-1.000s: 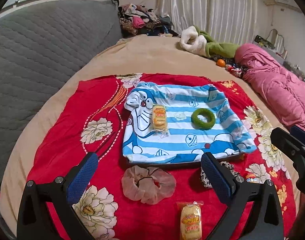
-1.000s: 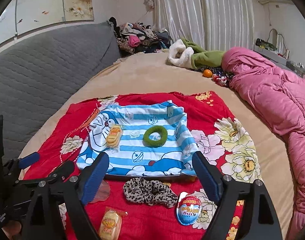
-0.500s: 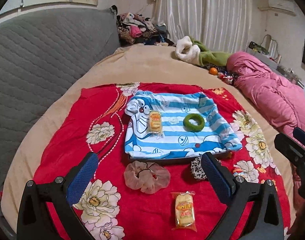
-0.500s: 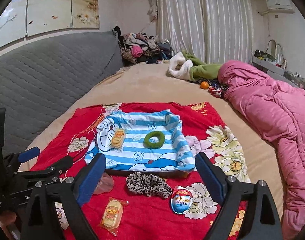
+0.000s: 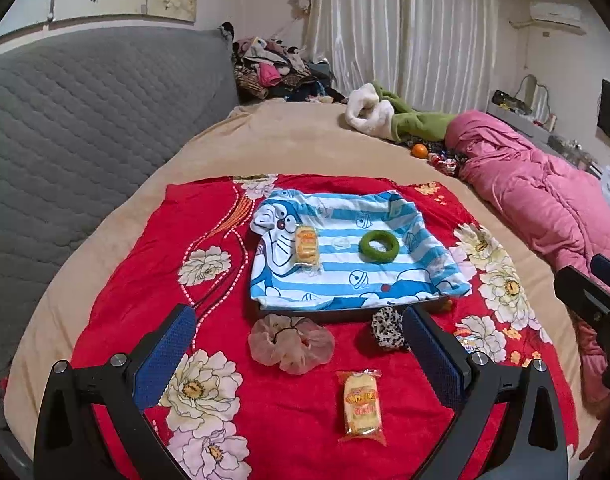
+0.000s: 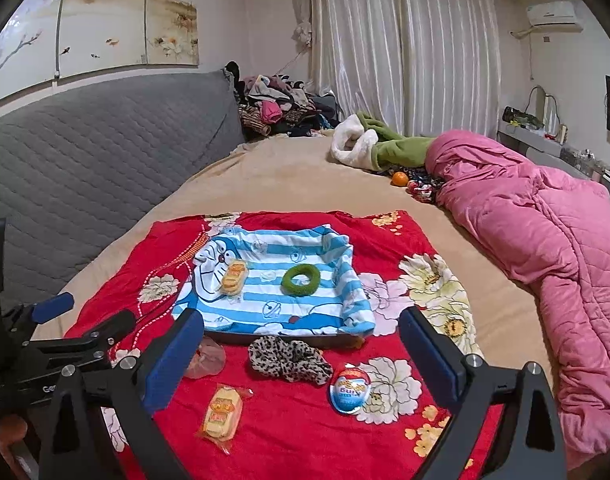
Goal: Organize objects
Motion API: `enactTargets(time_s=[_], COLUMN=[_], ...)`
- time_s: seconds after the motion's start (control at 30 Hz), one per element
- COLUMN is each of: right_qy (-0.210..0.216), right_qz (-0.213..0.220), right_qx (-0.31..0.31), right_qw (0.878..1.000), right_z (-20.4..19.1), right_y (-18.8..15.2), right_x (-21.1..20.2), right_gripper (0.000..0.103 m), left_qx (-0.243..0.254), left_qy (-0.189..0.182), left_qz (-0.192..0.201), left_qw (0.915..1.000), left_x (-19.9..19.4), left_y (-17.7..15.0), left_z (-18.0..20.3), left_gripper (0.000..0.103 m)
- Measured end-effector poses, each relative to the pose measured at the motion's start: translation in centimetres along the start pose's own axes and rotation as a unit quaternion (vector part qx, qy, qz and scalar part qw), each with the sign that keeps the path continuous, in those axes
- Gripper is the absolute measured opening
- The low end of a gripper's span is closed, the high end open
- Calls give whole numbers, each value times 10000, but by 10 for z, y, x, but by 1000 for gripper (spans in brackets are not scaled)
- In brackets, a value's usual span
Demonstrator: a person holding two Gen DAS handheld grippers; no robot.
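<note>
A tray lined with a blue striped Doraemon cloth [image 5: 345,276] [image 6: 265,304] lies on a red floral blanket [image 5: 145,264]. It holds a wrapped yellow snack [image 5: 307,246] [image 6: 234,276] and a green scrunchie [image 5: 379,245] [image 6: 301,279]. In front of it lie a pink scrunchie [image 5: 291,342] [image 6: 205,358], a leopard scrunchie [image 5: 387,332] [image 6: 289,360], a second wrapped snack [image 5: 361,406] [image 6: 221,414] and a blue egg-shaped pack [image 6: 349,386]. My left gripper [image 5: 301,356] is open and empty above the pink scrunchie. My right gripper [image 6: 301,356] is open and empty above the leopard scrunchie.
The blanket lies on a beige bed [image 6: 289,176]. A grey quilted headboard [image 5: 85,128] is at the left. A pink duvet [image 6: 545,232] fills the right side. A green and white garment [image 6: 377,144], an orange [image 6: 399,178] and a clothes pile [image 6: 281,108] lie at the back.
Both grippers have pulled back and risen, so the tray and loose items look smaller and farther. Both stay open. No object has moved.
</note>
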State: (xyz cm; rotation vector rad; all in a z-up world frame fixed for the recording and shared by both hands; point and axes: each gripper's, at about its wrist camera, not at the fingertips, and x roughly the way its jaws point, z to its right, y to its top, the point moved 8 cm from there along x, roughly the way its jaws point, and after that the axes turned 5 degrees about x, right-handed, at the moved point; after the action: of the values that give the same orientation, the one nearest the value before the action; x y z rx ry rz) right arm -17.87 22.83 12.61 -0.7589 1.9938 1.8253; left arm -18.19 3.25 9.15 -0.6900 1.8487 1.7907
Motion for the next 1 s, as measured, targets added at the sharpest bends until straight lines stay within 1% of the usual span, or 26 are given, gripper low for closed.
enactTargets(time_s=[0.13, 0.3, 0.57, 0.7, 1.0], right_qy=[-10, -92, -292, -317, -340], right_qz=[59, 71, -17, -42, -185], right_qx=[2, 26, -20, -8, -30], right_qw=[10000, 9999, 9996, 9995, 9992], right_z=[6, 16, 31, 36, 40], right_y=[-2, -8, -28, -41, -63], right_x=[-9, -17, -23, -25, -24], right_gripper=[100, 100, 100, 100, 100], left_qx=[48, 69, 106, 160, 95], left_qy=[19, 18, 22, 63, -42], left_qz=[68, 57, -27, -34, -112], left_qw=[10000, 10000, 9999, 9998, 9999], left_x=[-9, -14, -16, -18, -19], left_y=[-5, -15, -40, -50, -70], left_z=[3, 8, 14, 17, 26], left_gripper=[103, 103, 103, 103, 103])
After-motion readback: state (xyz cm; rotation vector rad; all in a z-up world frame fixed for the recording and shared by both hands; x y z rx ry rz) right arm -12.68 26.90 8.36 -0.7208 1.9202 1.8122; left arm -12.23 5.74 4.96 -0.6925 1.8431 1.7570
